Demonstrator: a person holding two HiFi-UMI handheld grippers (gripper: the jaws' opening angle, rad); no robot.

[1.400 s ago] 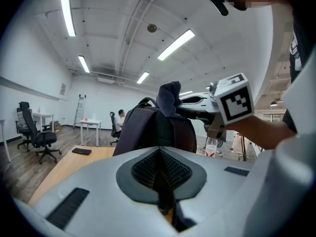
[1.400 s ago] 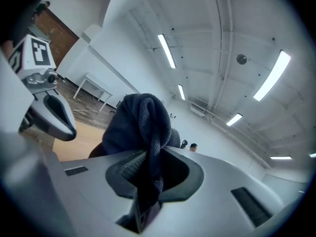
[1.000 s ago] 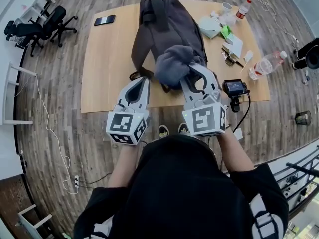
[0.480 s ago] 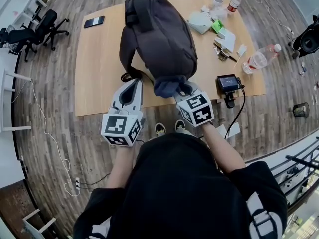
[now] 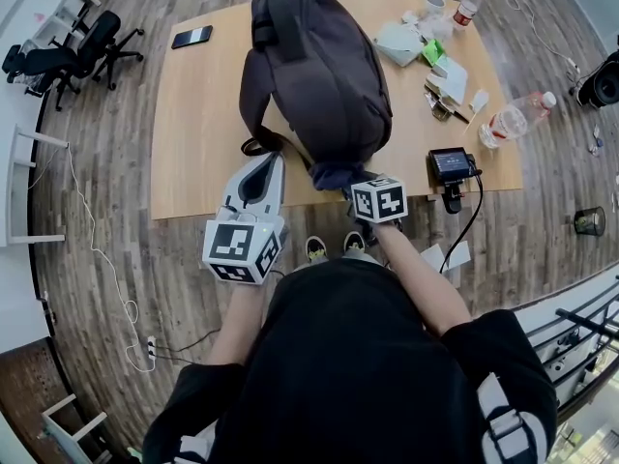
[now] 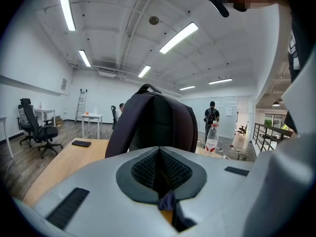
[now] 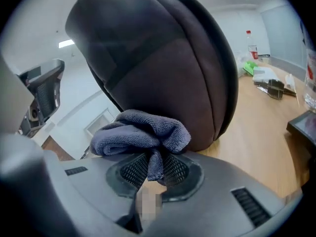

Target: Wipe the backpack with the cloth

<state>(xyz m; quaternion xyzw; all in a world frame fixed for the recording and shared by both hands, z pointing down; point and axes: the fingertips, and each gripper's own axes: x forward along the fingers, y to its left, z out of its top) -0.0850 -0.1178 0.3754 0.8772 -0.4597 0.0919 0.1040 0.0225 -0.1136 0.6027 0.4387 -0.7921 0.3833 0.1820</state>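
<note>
A dark grey-purple backpack (image 5: 319,66) stands on the wooden table (image 5: 193,153). In the left gripper view the backpack (image 6: 153,122) shows its mesh back; in the right gripper view the backpack (image 7: 158,58) fills the frame. My right gripper (image 5: 350,182) is shut on a bunched blue-grey cloth (image 5: 337,176), low against the bag's near face. The cloth (image 7: 140,132) bulges out above the right gripper (image 7: 153,164) and touches the bag's base. My left gripper (image 5: 272,159) is shut at the strap loop (image 5: 253,148). A scrap of dark strap shows between the pads of the left gripper (image 6: 159,154).
A small monitor with a cable (image 5: 450,164) sits at the table's near right edge, with a water bottle (image 5: 511,119) beyond it. Papers and clutter (image 5: 435,56) fill the far right, a phone (image 5: 193,37) lies far left. Office chairs (image 5: 68,56) stand on the floor at left.
My right gripper has come down the bag's near face with the cloth, rolling as it went, and now sits at the bag's lower edge. The left gripper has stayed put.
</note>
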